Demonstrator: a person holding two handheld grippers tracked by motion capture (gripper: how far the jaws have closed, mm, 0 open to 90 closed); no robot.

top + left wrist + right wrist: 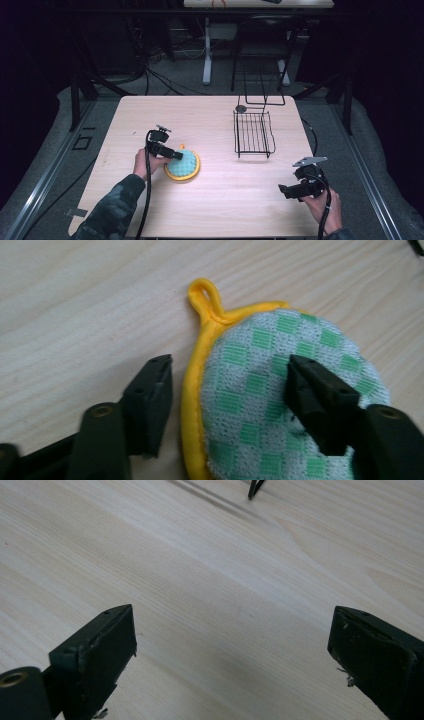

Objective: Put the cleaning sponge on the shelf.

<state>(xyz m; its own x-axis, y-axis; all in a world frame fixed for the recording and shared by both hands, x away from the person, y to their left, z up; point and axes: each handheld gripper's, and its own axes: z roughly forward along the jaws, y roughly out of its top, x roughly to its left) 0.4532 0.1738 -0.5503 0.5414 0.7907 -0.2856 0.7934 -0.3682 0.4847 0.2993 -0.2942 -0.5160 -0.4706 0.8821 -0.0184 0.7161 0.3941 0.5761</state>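
The round sponge (183, 165), green-checked with a yellow rim, lies on the desk (215, 200) left of centre, near the person. The left tool (227, 390) sits over the sponge's left edge, half open, one jaw on the bare wood beside the rim and the other on the checked top; not gripping. The right tool (283, 190) rests wide open and empty at the near right. A wire rack (253, 132) stands farther back.

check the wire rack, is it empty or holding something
Empty: the rack shows only bare black wires, and the potholder lies apart on the table.
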